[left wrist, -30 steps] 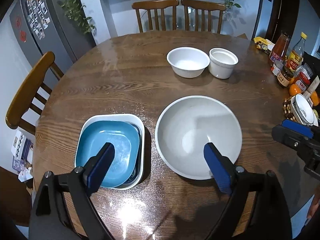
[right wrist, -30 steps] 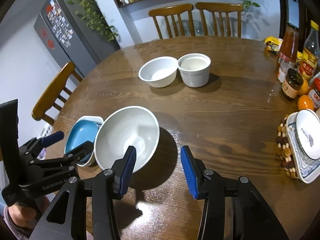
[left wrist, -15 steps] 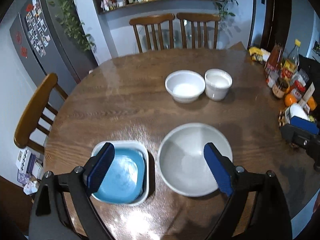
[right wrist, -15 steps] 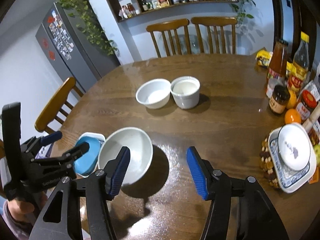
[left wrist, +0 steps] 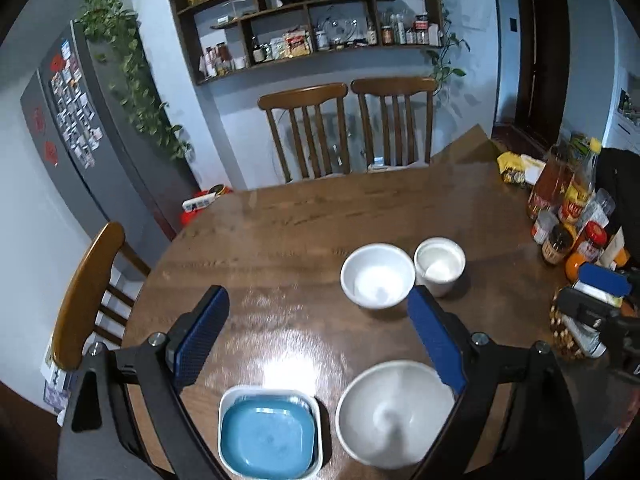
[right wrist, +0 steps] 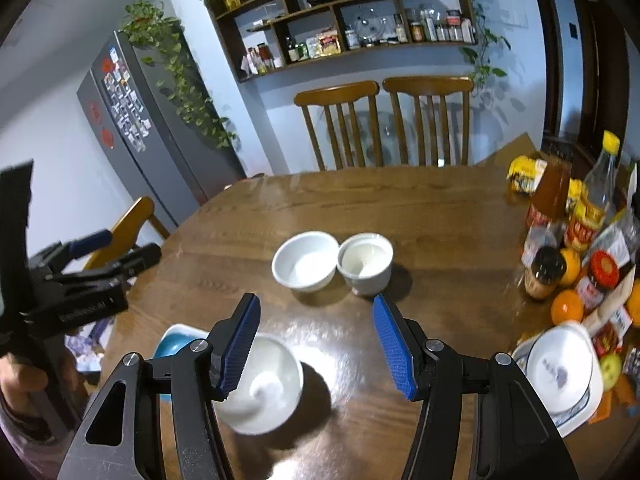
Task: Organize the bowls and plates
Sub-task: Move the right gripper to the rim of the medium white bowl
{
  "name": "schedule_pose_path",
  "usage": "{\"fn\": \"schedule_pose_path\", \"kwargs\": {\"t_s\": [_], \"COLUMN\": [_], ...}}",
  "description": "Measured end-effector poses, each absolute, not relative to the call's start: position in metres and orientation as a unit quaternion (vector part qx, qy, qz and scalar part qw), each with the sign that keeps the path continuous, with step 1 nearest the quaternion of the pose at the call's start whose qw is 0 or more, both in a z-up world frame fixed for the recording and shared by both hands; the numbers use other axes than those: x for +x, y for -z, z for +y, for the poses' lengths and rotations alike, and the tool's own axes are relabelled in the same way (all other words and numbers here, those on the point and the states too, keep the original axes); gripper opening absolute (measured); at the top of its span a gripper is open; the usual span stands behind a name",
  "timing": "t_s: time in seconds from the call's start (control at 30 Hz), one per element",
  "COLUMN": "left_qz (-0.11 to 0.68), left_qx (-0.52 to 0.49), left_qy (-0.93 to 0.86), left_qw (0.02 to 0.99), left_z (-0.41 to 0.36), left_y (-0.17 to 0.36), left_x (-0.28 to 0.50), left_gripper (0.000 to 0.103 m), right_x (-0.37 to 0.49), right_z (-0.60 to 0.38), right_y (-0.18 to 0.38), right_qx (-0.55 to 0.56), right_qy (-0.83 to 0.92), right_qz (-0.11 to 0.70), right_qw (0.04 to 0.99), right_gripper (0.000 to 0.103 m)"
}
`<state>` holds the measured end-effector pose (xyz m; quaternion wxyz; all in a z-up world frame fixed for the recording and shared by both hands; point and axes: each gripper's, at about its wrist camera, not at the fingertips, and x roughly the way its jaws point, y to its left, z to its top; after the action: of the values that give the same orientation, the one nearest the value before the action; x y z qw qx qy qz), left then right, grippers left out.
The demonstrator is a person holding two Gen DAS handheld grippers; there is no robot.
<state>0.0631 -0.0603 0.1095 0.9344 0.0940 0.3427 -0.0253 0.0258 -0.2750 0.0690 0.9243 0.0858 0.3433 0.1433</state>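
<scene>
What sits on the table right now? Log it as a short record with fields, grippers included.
table: round, dark wood
near edge, left: blue square plate nested in a white square dish
near edge, right: large white bowl, empty
middle: small white bowl beside a white cup
right edge: bottles, jars, oranges
left gripper: fingers wide apart, nothing between them
right gripper: has just been opening, holds nothing

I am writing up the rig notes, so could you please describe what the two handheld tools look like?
Both are alike. The left tool and the right tool each have a black angular frame with triangular cut-outs, silver screws at the joints, and two long fingers faced with ribbed blue pads. Seen from the right wrist, the left tool's body bears small white lettering, too blurred to read.
</scene>
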Motion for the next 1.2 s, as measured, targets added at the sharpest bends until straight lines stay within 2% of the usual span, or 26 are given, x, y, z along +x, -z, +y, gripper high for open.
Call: {"fn": "schedule_pose_path", "kwargs": {"t_s": [0.17, 0.23, 0.47, 0.9, 0.97, 1.07, 1.2], "left_qz": [0.322, 0.322, 0.342, 0.502, 0.514, 0.529, 0.544], "left_qx": [0.115, 0.114, 0.117, 0.080, 0.079, 0.074, 0.072], "left_qy": [0.027, 0.024, 0.033, 0.017, 0.020, 0.026, 0.036], "left_qw": [0.939, 0.939, 0.932, 0.861, 0.854, 0.845, 0.835], "left_z": [-0.065, -0.063, -0.060, -0.053, -0.057, -0.061, -0.067], "left_y": [-0.128, -0.131, -0.109, 0.039, 0.051, 0.066, 0.078], "left_x": [0.087, 0.097, 0.133, 0.228, 0.236, 0.244, 0.250], "left_gripper": [0.091, 0.103, 0.102, 0.100, 0.097, 0.088, 0.063], "right_x": [0.048, 0.055, 0.087, 0.150, 0.154, 0.157, 0.162], "right_z": [-0.273, -0.270, -0.252, -0.235, -0.234, -0.234, -0.236], "right_y": [-0.081, -0.084, -0.077, 0.028, 0.039, 0.052, 0.061], "right_qx": [0.097, 0.096, 0.093, 0.146, 0.155, 0.163, 0.170], "right_qy": [-0.142, -0.136, -0.129, -0.118, -0.118, -0.117, -0.117], "right_qz": [0.340, 0.340, 0.359, 0.476, 0.486, 0.495, 0.504], "right_qw": [0.924, 0.926, 0.920, 0.859, 0.852, 0.846, 0.839], "right_gripper": [0.060, 0.060, 0.060, 0.060, 0.060, 0.060, 0.060]}}
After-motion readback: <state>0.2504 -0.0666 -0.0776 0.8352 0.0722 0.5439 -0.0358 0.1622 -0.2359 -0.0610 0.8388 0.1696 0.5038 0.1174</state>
